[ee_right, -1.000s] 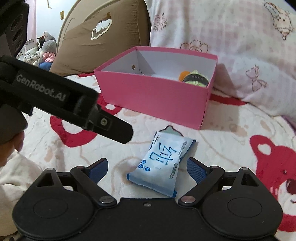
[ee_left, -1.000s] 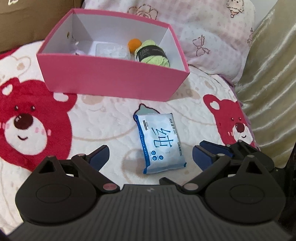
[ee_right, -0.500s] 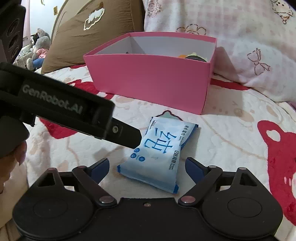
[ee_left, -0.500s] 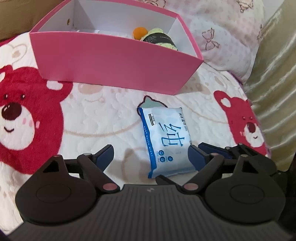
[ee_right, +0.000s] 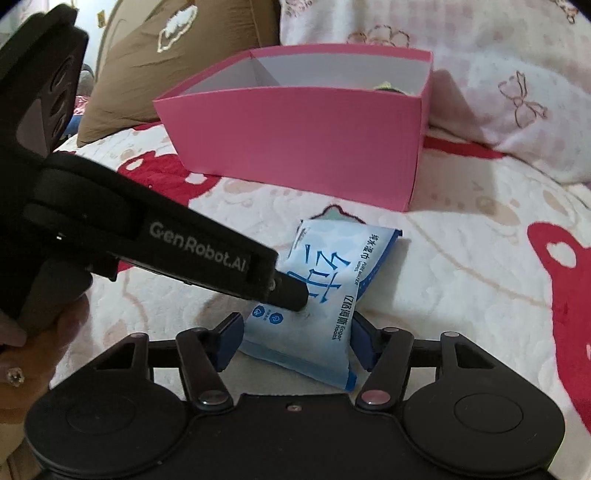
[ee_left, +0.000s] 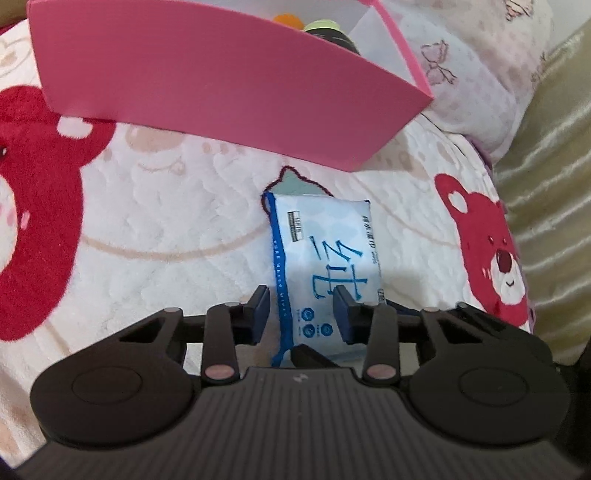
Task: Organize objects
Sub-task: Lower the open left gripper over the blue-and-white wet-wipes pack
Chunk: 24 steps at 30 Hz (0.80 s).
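Note:
A white and blue wipes pack (ee_left: 325, 258) (ee_right: 332, 273) lies on the bear-print blanket (ee_left: 155, 221), just in front of the pink box (ee_left: 221, 74) (ee_right: 295, 140). My left gripper (ee_left: 301, 312) is closing on the pack's near left part: one pad sits at its blue edge and the other presses into its face. The right wrist view shows that fingertip (ee_right: 291, 295) denting the pack. My right gripper (ee_right: 295, 341) is also closing, with the pack's near end between its pads, which touch both sides.
Green yarn (ee_left: 325, 27) and an orange ball (ee_left: 286, 17) show above the box wall. A pink pillow (ee_right: 498, 74) and a brown pillow (ee_right: 177, 48) lie behind it. Olive satin fabric (ee_left: 546, 147) borders the right. A ringed hand (ee_right: 22, 354) holds the left gripper.
Both grippers sank toward the wipes pack and their wide jaws narrowed around it. The left gripper's finger now rests on the pack. The pack has not shifted.

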{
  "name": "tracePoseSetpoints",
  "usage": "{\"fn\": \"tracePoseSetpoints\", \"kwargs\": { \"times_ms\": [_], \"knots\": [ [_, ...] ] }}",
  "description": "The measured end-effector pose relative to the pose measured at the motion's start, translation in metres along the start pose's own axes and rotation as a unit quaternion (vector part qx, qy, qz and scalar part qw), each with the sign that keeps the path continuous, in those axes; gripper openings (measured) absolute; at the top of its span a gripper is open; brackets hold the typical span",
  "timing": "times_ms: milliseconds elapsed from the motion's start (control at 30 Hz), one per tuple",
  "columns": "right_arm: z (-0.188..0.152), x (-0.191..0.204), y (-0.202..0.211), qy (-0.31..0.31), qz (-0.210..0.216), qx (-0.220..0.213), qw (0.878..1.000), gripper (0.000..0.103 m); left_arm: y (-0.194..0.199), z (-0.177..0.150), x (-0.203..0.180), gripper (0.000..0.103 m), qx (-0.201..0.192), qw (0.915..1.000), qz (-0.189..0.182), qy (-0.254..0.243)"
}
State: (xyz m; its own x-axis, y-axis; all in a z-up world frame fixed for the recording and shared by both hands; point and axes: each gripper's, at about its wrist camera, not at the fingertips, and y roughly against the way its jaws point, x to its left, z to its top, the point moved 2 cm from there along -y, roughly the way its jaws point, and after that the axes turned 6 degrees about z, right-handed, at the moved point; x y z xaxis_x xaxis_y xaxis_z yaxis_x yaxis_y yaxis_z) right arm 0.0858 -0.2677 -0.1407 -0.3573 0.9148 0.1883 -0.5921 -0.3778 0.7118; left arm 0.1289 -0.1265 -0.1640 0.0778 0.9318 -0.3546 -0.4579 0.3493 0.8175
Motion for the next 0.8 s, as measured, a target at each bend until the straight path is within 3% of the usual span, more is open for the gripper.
{"fn": "tracePoseSetpoints", "kwargs": {
  "times_ms": [100, 400, 467, 500, 567, 667, 800],
  "knots": [
    [0.000, 0.000, -0.002, -0.006, -0.023, 0.006, 1.000, 0.079, -0.003, -0.001, 0.004, 0.037, 0.000, 1.0000, -0.002, 0.007],
    [-0.001, -0.004, -0.002, -0.004, -0.047, 0.008, 0.999, 0.085, -0.008, -0.004, 0.008, 0.039, 0.000, 1.0000, 0.000, 0.010],
    [-0.001, -0.007, 0.004, -0.007, -0.059, 0.002, 0.998, 0.075, -0.010, -0.002, 0.008, 0.039, 0.004, 0.9999, 0.000, 0.012],
    [0.000, -0.006, 0.010, 0.006, -0.055, -0.003, 0.998, 0.054, -0.010, 0.000, 0.008, 0.039, 0.008, 0.9999, 0.001, 0.013],
    [0.003, -0.002, 0.022, 0.035, -0.029, -0.001, 0.999, 0.047, -0.011, 0.004, 0.008, 0.039, 0.018, 0.9996, 0.002, 0.023],
    [0.007, 0.000, 0.023, 0.044, -0.034, 0.012, 0.998, 0.022, -0.012, 0.006, 0.008, 0.038, 0.017, 0.9994, 0.000, 0.031],
    [0.014, -0.001, 0.013, 0.052, -0.022, 0.004, 0.998, 0.021, -0.012, 0.004, 0.009, 0.038, 0.015, 0.9993, -0.003, 0.033]
  ]
}}
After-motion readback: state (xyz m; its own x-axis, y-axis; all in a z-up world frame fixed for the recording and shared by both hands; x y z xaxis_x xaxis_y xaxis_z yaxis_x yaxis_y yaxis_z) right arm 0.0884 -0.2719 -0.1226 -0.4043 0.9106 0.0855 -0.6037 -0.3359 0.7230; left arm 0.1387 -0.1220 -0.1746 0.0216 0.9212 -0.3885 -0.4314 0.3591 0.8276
